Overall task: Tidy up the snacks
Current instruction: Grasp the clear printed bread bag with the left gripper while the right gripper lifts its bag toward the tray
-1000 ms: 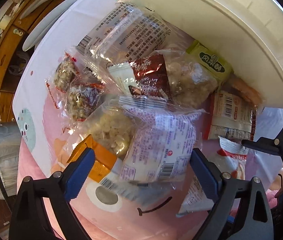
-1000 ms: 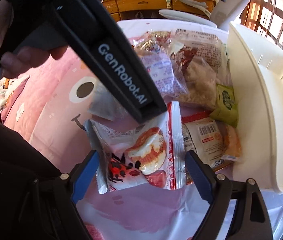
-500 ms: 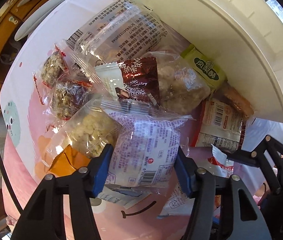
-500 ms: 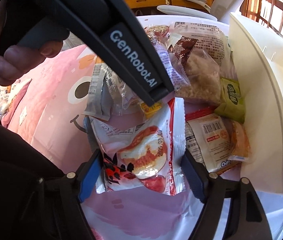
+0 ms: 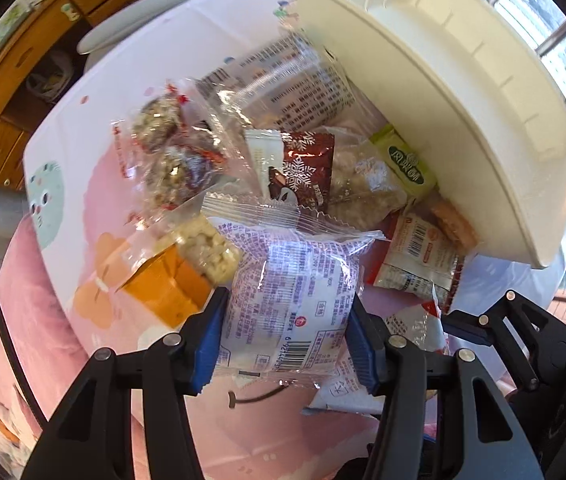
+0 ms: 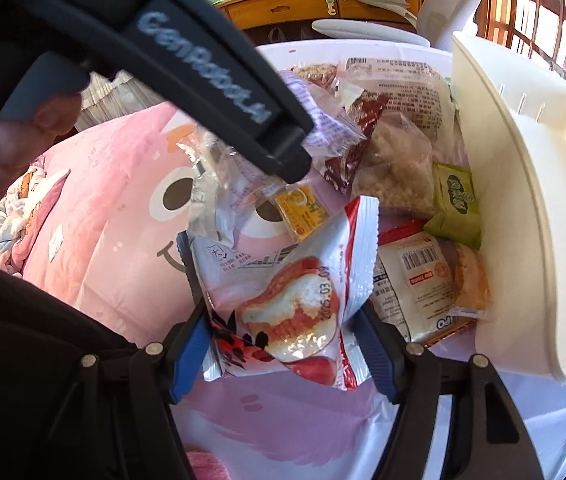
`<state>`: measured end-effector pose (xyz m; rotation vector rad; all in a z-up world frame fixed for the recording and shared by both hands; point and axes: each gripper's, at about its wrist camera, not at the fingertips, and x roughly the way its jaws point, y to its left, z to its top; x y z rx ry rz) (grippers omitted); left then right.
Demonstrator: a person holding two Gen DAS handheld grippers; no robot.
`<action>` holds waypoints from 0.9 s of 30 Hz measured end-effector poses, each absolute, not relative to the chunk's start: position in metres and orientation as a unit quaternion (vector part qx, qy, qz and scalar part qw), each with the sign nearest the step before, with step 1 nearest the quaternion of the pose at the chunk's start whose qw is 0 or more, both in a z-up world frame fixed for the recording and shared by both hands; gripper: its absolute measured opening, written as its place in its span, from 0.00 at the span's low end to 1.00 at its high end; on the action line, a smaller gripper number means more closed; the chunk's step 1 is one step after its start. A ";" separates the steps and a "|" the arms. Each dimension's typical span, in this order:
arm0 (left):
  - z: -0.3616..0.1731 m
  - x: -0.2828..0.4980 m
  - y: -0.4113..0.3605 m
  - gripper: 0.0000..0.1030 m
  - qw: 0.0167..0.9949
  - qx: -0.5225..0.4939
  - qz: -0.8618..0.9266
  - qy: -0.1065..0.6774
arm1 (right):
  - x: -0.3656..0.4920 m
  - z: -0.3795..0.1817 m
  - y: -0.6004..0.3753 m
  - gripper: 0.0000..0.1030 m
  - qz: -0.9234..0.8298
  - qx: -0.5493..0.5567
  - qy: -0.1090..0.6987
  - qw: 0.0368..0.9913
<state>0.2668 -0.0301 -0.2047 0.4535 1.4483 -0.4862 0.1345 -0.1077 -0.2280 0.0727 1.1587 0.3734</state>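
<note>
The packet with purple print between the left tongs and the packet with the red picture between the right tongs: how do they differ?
The purple-print packet is clear film with small text and a barcode; the red-picture packet is opaque white with red edges, a food picture and a printed date. The purple-print packet looks plump and smooth, the red-picture packet flatter and creased. Both are sealed snack packets, each gripped at its sides by blue-padded tongs.

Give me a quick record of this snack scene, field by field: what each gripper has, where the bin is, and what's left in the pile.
left gripper: shut on purple-print packet
right gripper: shut on red-and-white packet
white bin: tipped on its side, beside the pile
pile: brown snowflake packet, green packet, orange packet, barcode packet
surface: pink cartoon cloth
</note>
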 end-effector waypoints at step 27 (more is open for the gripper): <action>-0.102 0.135 -0.004 0.52 0.810 0.046 -0.229 0.537 | 0.050 -0.148 -0.174 0.67 0.107 0.077 0.499 0.856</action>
